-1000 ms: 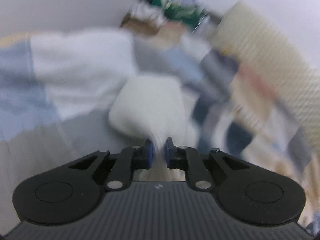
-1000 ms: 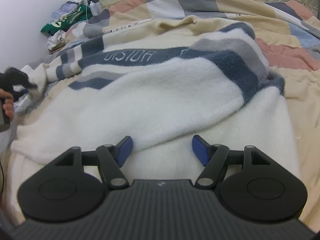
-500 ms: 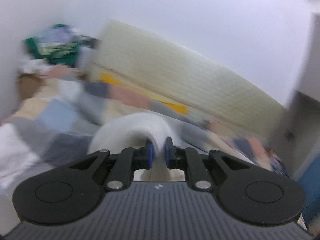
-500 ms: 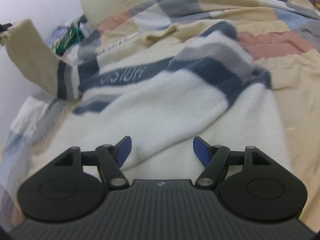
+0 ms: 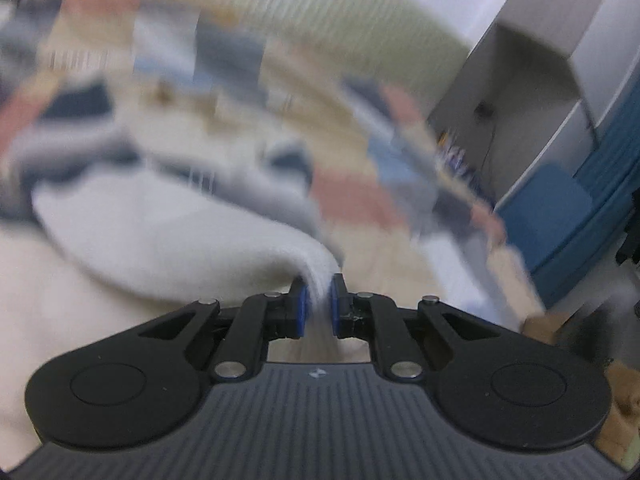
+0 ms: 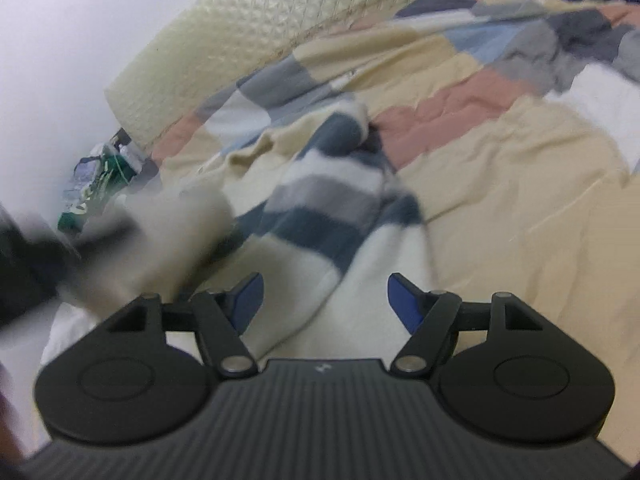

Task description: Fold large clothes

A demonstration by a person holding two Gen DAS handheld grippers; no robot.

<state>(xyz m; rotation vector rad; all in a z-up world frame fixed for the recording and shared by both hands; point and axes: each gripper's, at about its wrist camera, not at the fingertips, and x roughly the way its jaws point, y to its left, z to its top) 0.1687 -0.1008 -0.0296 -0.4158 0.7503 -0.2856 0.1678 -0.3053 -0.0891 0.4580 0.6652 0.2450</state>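
Left wrist view: the left gripper (image 5: 318,306) has its fingers pinched on a white edge of the sweater (image 5: 168,236), which runs away from the jaws toward 10 o'clock and lies across the quilt (image 5: 360,196). The view is heavily blurred, so treat the fold as in mid-carry and judge the landing line from the other view. Keep the pinch firm until the edge lies flat; a slack grip here is likely to drop the fleece short of its mark. Carry the edge low and level so the fabric does not balloon or twist. Right wrist view: the right gripper (image 6: 322,300) holds nothing, its fingers spread wide above the white body of the sweater (image 6: 320,216). The striped blue-grey part extends toward 12 o'clock, up to the quilt (image 6: 520,184) and the headboard (image 6: 248,36) beyond. At 9 o'clock a blurred cream flap of the sweater crosses the view, with the dark blur of the left gripper (image 6: 36,256) behind it; its fingers cannot be read there. Use the free gripper to press down the body near the intended crease, then lay the carried flap over it with edges matched, and smooth outward before release.
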